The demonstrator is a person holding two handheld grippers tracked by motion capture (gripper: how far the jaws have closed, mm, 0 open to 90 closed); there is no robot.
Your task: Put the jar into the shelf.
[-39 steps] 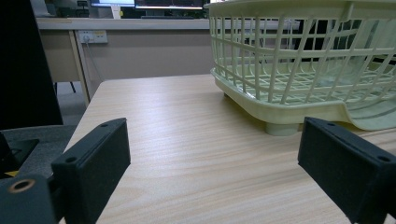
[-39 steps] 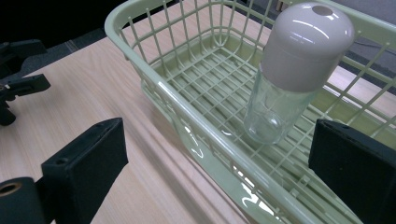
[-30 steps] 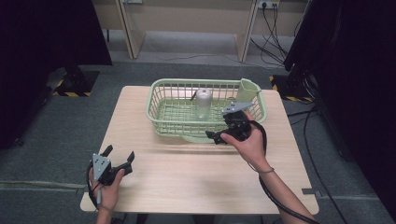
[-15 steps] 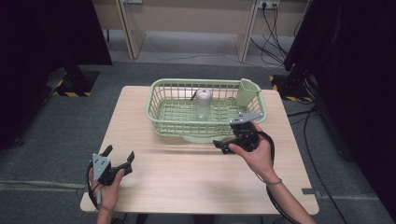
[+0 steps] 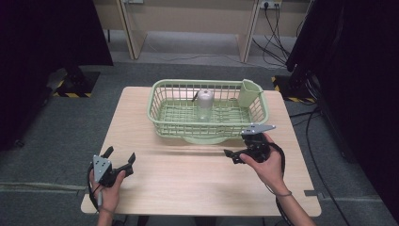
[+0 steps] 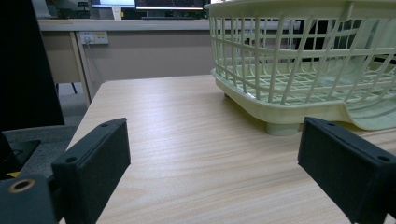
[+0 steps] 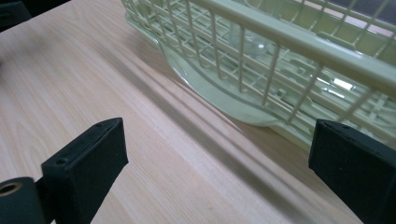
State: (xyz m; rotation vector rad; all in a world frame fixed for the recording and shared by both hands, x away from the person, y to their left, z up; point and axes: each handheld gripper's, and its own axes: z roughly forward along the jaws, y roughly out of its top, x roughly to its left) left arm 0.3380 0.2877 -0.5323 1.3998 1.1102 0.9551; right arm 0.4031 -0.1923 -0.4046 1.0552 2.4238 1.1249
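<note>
high view has us at the tabletop [image 5: 188, 188] with both tools low and empty. our right gripper [image 5: 234, 156] sits just beside the near side of the green basket [image 5: 160, 115], jaws apart and holding nothing; the cup [image 5: 204, 104] stands mouth-down inside the basket, toward the far edge, probably set there to drain. our left gripper [image 5: 120, 158] waits near the near-left corner, well apart from the basket, jaws spread wide too, likely parked out of the way. we judge the right hand free for whatever comes next.
</note>
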